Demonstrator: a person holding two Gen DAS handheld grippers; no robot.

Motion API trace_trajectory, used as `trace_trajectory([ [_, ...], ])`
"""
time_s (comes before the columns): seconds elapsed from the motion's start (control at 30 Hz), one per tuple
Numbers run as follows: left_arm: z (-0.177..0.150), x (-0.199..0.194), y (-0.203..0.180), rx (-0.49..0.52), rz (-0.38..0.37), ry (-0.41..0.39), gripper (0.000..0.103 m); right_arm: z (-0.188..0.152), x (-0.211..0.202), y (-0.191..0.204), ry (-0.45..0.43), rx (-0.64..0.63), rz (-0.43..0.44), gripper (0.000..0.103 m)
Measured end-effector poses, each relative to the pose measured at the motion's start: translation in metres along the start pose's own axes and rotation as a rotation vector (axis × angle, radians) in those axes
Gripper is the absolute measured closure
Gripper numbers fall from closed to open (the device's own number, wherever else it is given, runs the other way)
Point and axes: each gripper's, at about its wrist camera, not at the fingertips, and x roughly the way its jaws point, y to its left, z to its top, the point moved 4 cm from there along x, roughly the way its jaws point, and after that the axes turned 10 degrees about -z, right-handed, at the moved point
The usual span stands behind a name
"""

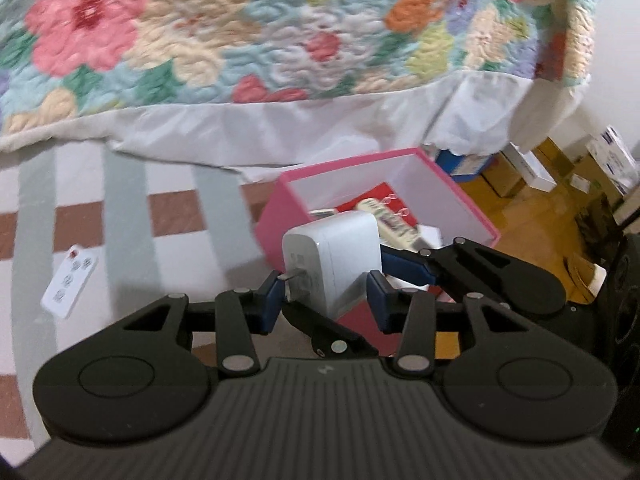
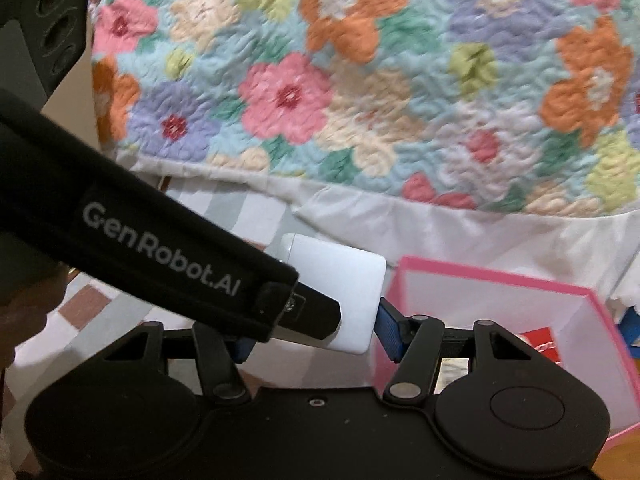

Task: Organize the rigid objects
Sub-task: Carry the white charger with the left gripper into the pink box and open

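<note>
A white power adapter (image 1: 336, 256) with metal prongs hangs just above the near left edge of an open pink box (image 1: 460, 194). My right gripper (image 2: 316, 332) is shut on the adapter (image 2: 352, 300); its blue fingers also show in the left wrist view (image 1: 404, 266). My left gripper (image 1: 326, 300) is open, its blue pads either side of the adapter's lower end without pressing it. The box holds a red item (image 1: 376, 196) and other small objects. The box also shows in the right wrist view (image 2: 492, 276).
A white remote control (image 1: 70, 282) lies on the striped rug (image 1: 120, 220) at left. A bed with a floral quilt (image 1: 260, 28) and white skirt fills the back. Cardboard boxes (image 1: 532, 168) sit on the wooden floor at right.
</note>
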Motion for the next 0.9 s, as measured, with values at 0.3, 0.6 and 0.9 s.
trace_trajectory([
  [0.3, 0.041, 0.061, -0.055, 0.033, -0.062, 0.075, 0.065, -0.004, 0.003, -0.089, 0.068, 0.221, -0.026, 0.039],
  [0.6, 0.081, 0.159, -0.070, -0.097, -0.145, 0.176, 0.067, -0.010, 0.056, -0.171, 0.209, 0.169, -0.064, 0.039],
  [0.9, 0.098, 0.246, -0.059, -0.174, -0.150, 0.229, 0.066, -0.031, 0.115, -0.223, 0.339, 0.197, -0.051, 0.039],
])
